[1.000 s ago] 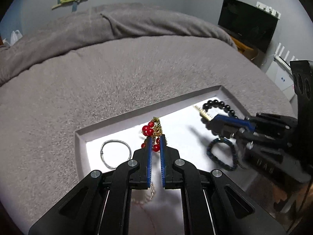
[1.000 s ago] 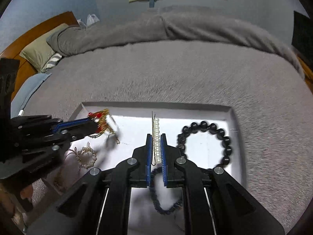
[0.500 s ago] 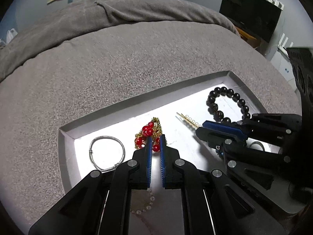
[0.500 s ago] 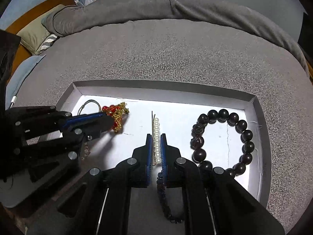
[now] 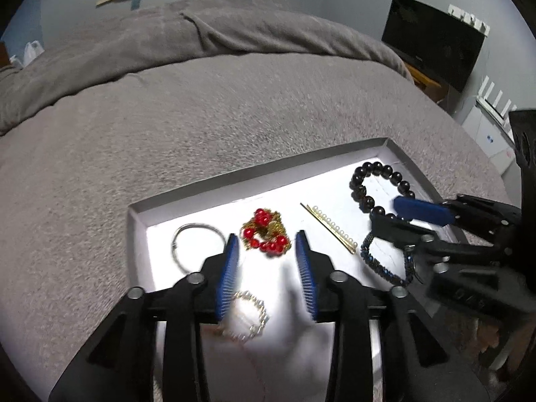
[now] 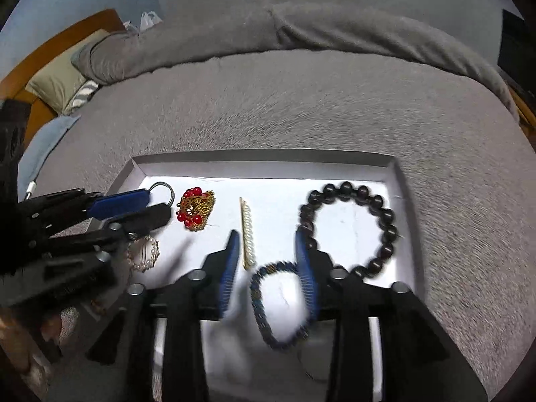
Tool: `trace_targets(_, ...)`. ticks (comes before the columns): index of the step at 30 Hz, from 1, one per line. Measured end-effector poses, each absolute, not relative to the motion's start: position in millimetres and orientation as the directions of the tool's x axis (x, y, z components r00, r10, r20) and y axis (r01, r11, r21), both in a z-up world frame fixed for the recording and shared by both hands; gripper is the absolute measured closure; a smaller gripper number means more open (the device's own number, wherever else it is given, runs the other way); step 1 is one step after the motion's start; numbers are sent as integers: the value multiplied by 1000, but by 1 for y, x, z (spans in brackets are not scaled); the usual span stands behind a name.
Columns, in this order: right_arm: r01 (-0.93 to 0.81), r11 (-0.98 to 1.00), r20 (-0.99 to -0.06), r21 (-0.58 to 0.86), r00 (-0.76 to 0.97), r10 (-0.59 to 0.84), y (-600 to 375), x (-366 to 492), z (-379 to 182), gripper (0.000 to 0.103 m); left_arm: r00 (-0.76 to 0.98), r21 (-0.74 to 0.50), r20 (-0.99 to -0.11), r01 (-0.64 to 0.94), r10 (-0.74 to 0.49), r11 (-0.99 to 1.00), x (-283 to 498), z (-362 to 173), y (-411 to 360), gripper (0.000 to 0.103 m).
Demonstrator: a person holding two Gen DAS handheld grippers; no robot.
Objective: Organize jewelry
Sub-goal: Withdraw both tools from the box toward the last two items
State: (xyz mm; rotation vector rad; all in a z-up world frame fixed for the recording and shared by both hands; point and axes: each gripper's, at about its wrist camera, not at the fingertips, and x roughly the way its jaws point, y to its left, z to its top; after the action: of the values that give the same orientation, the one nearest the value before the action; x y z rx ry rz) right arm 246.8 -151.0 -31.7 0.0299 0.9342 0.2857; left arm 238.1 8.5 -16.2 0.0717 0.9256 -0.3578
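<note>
Both grippers opening, nothing betw. jaws; red-bead gold brooch (image 5: 266,234) lies in tray (image 5: 234,181).

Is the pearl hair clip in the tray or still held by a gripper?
In the tray. The pearl hair clip lies flat on the tray floor, just outside the right gripper, whose jaws are opening with nothing pinched between them.

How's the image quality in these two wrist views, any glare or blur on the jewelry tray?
Left wrist view: the tray floor glares white, washing out the pearl ring; the opening left tongs are slightly smeared. Right wrist view: the same glare, motion blur on the opening right tongs, and fisheye bending of the bed.
</note>
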Motion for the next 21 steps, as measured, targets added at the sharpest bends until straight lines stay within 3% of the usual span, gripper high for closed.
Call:
trace_targets(4, -231, 961, -764, 155, 588, 265, -165, 225, -19, 60, 581, -91, -770, 309, -264, 947, 221, -5, 22, 45)
trace_targets(6, -233, 961, -745, 149, 612, 264, -173, 207, -9, 52, 614, -101, -744, 287, -263, 953, 206, 4, 32, 29)
trace_targets(11, -249, 957, -705, 151, 652, 280, -184, 173, 9, 38, 662, -111, -703, 258, -259, 960, 171, 19, 48, 23)
trace_targets(21, -279, 954, -676, 110, 683, 277, -187, 119, 17, 22, 702, -63, -681, 227, -208, 972, 107, 31, 66, 12)
